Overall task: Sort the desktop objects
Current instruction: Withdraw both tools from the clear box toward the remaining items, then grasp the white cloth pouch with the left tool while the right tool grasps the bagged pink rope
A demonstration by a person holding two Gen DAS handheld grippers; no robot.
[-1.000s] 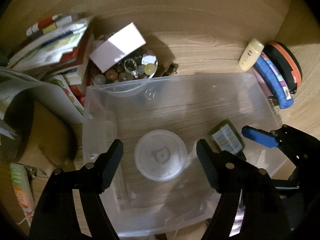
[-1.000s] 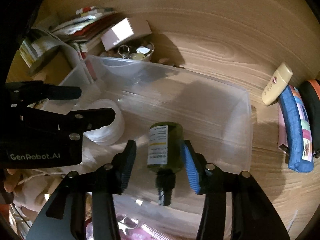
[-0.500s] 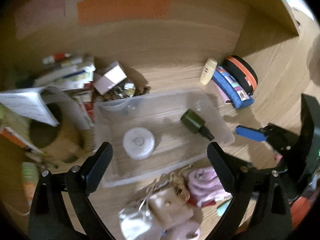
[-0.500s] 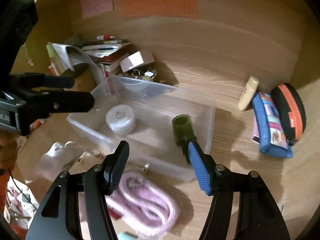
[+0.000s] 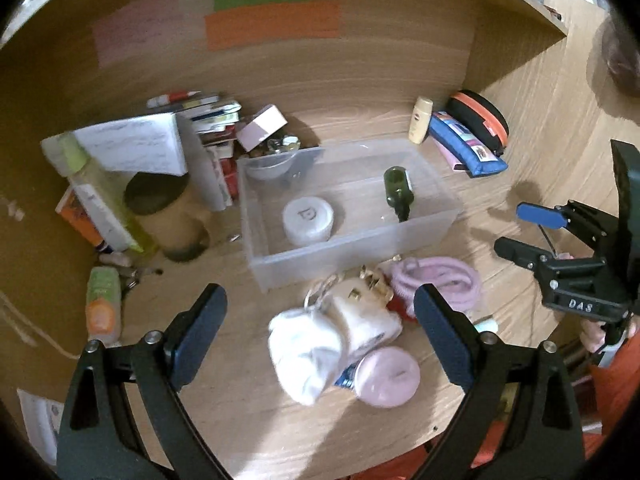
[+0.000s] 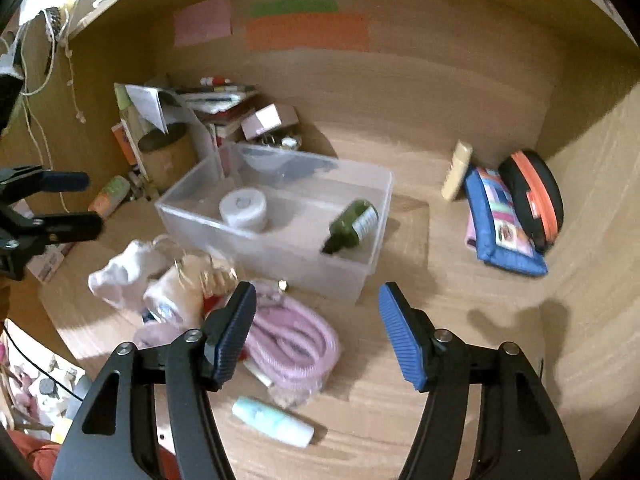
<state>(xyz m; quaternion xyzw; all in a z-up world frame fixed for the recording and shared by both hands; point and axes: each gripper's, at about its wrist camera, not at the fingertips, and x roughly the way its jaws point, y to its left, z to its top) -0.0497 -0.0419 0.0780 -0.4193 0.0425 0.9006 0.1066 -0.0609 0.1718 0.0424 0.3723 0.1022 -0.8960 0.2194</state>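
A clear plastic bin (image 5: 352,240) stands on the wooden desk. Inside it lie a white round jar (image 5: 308,220) and a dark green bottle (image 5: 398,192) on its side. My left gripper (image 5: 320,332) hangs open above a white cloth bundle (image 5: 308,356) in front of the bin, holding nothing. My right gripper (image 6: 318,332) is open too, over a coiled pink cable (image 6: 288,340), with the bin (image 6: 280,248), jar (image 6: 243,210) and bottle (image 6: 352,226) beyond it. Each gripper shows at the edge of the other's view.
Books (image 5: 208,120), a small pink box (image 5: 262,126) and a cardboard tube (image 5: 168,216) crowd the back left. A cream bottle (image 6: 456,176), blue pencil case (image 6: 500,220) and black-orange case (image 6: 532,196) lie at the right. A pale tube (image 6: 272,420) and a pink round lid (image 5: 388,376) lie in front.
Both grippers have pulled back and up from the bin. The green bottle that was between the right fingers now lies in the bin. The left jaws have widened.
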